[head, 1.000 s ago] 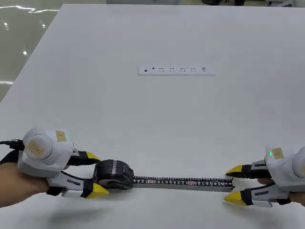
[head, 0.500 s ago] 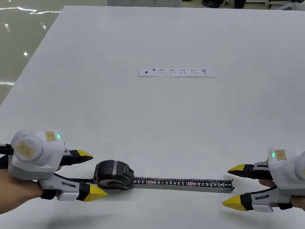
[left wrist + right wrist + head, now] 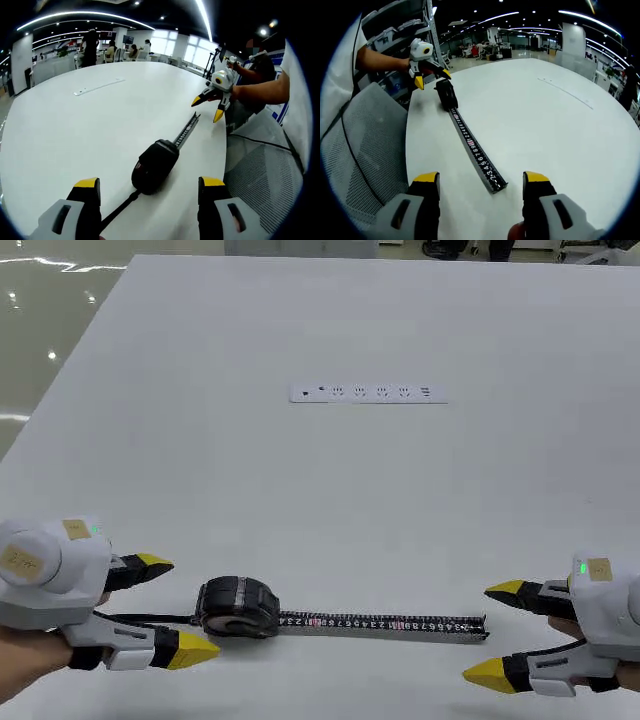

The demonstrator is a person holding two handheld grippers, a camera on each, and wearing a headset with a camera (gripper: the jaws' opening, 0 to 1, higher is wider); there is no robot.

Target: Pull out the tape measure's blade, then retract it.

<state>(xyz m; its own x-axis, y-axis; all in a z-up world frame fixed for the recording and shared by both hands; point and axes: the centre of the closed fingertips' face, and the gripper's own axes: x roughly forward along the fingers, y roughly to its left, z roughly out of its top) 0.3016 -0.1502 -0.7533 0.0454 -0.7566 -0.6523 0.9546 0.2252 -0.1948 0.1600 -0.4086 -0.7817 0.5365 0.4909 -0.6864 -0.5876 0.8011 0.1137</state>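
Standing spread wide and gripping nothing, the left tool (image 3: 180, 606) pointed its two yellow-tipped jaws at the black tape measure case (image 3: 238, 607), which lay just in front of the tips and apart from them. The case rested on the white surface (image 3: 300, 490) near the front edge, and a thin black strap (image 3: 150, 619) ran from it back between the jaws. The blade (image 3: 385, 624) was pulled out and lay flat on the surface, going from the case towards the right tool (image 3: 490, 632). This tool was also spread and empty, with the blade's end just before its jaws, not touching them. Farther away, a white power strip (image 3: 367, 392) lay in the middle of the surface.
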